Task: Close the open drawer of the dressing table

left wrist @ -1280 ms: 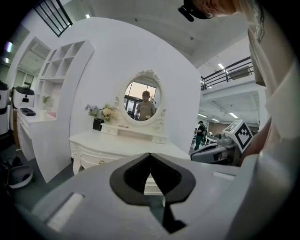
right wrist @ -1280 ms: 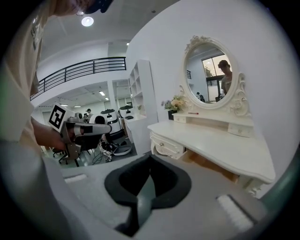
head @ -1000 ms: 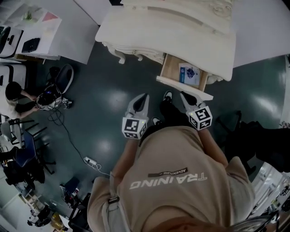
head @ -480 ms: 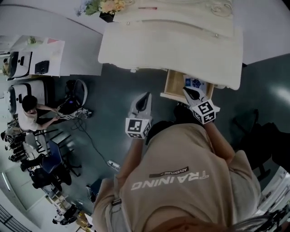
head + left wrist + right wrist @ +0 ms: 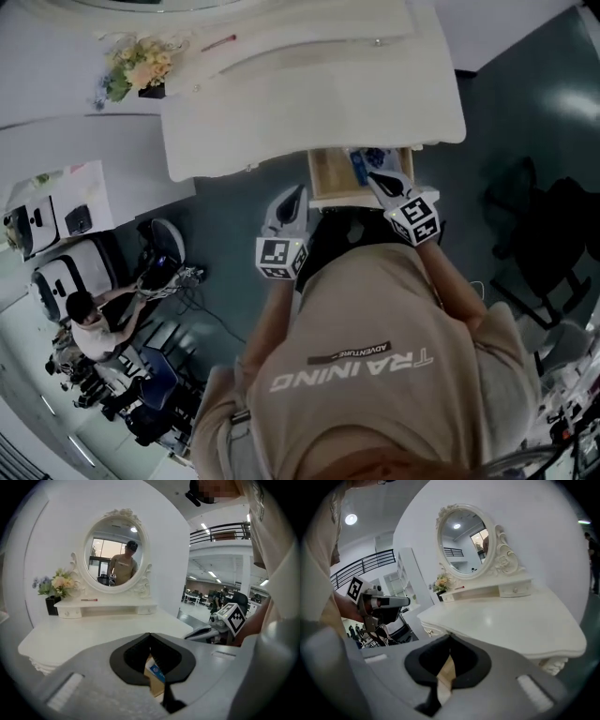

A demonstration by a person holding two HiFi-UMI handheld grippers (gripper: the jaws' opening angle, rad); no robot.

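The left gripper (image 5: 150,637) is seen with its jaws brought together at the tips, and nothing is clamped between them. Only a narrow slit is left lower down. Through it a strip of the wooden drawer (image 5: 151,686) is glimpsed, with a blue packet (image 5: 157,672) lying inside. The right gripper (image 5: 450,640) is likewise closed and empty, with pale wood of the same drawer showing through its slit.

In the head view the left gripper is held over the dark floor (image 5: 234,216), just left of the drawer and apart from it. The right gripper's tip is laid at the right end of the drawer's front edge. It appears to be touching there, though contact cannot be confirmed from this angle.

The drawer stands partly pulled out from under the right part of the white dressing table (image 5: 281,103). Its rear is covered by the tabletop, so the packet is cut off at its far end, and its print is too small to be read.

Farther back, an oval mirror (image 5: 115,550) in a carved frame is mounted above a low shelf. A small vase of flowers (image 5: 54,583) is set at the shelf's left end. The drawer's lower front and the table legs are hidden behind the person's torso.
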